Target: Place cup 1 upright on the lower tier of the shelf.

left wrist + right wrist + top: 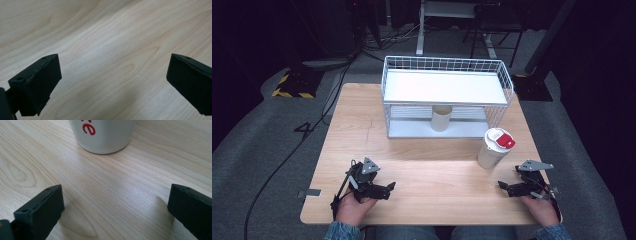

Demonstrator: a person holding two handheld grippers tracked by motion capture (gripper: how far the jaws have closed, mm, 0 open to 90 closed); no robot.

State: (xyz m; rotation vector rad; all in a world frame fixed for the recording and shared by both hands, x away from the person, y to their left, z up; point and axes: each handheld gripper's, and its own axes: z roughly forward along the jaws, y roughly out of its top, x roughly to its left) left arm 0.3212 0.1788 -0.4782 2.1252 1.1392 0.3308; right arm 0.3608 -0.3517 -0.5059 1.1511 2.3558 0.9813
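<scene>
- The wire rack (447, 95) stands on the counter (362, 130) toward 12 o'clock, at the far edge.
- A small cup (441, 118) sits on the rack's lower shelf, under the upper shelf.
- The lidded cup (494, 148) stands on the counter at 4 o'clock from the rack, just before it.
- The right gripper (508, 188) lies at 5 o'clock from the lidded cup, near it.
- The left gripper (388, 189) lies at 8 o'clock, well apart from the lidded cup.

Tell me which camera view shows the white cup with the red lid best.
The high view: the white cup stands whole on the table, lid visible, near the right gripper. The right gripper view gives its base and red lettering; the left gripper view looks at wood.
</scene>
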